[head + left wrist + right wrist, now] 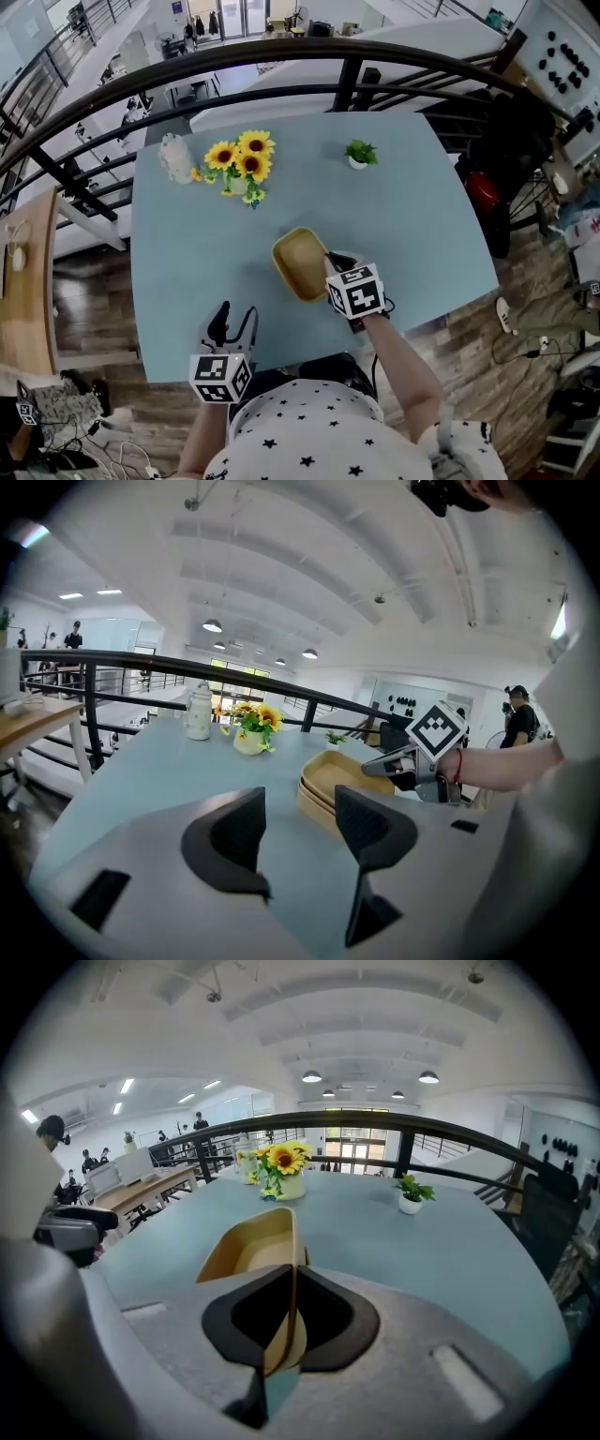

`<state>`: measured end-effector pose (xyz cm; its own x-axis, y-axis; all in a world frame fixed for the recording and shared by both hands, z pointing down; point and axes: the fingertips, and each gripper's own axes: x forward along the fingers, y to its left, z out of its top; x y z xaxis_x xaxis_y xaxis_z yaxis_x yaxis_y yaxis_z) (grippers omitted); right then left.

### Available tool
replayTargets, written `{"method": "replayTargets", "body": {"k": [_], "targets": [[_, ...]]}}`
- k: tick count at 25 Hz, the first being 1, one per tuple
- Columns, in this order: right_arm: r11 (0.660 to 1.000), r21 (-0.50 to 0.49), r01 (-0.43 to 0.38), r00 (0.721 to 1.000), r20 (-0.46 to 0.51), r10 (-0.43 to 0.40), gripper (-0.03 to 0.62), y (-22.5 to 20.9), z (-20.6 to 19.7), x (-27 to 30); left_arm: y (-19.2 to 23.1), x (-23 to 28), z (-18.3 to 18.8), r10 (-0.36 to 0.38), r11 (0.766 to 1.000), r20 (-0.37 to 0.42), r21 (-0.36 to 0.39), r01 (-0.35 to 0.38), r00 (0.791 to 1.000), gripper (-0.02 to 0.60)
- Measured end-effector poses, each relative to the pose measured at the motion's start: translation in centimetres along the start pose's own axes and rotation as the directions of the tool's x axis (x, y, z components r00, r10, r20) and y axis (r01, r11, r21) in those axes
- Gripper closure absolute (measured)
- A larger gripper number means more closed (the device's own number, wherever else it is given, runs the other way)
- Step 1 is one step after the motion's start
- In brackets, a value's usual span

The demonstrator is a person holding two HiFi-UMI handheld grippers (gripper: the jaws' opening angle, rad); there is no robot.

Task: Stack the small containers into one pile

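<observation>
I'm working over a pale blue table [187, 281] on a mezzanine with wood flooring below. Nearest me, at the table's near edge, the left gripper [233, 319] hovers with its jaws spread wide and only bare tabletop between them. Just ahead and to its right, the right gripper [332, 259] has its jaws pinched narrow on the thin side wall of a tan container [298, 262]. In the left gripper view this container sits as the top of a small pile [323, 794] of nested tan containers, their rims layered; I can't tell whether it is fully seated. Further back stand sunflowers [241, 164] in a pot, a white jar [174, 157] to their left and a small green plant [359, 153] well to the right. A black railing [281, 70] curves behind the table.
</observation>
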<state>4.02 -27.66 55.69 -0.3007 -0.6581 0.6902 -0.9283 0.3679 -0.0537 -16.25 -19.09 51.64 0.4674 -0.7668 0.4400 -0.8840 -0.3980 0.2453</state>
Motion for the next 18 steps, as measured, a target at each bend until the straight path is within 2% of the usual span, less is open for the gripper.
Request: {"method": "replayTargets", "body": {"k": [9, 18], "targets": [[1.0, -0.005, -0.024, 0.999, -0.046, 0.024, 0.571, -0.6, -1.3, 1.8, 0.4, 0.1, -0.2, 0.035, 0.999, -0.006, -0.011, -0.035, 0.999, 0.354], [1.0, 0.006, -0.021, 0.996, -0.087, 0.022, 0.569, -1.2, -2.8, 3.3, 0.0, 1.0, 0.1, 0.034, 0.999, -0.015, -0.008, -0.034, 0.999, 0.354]]}}
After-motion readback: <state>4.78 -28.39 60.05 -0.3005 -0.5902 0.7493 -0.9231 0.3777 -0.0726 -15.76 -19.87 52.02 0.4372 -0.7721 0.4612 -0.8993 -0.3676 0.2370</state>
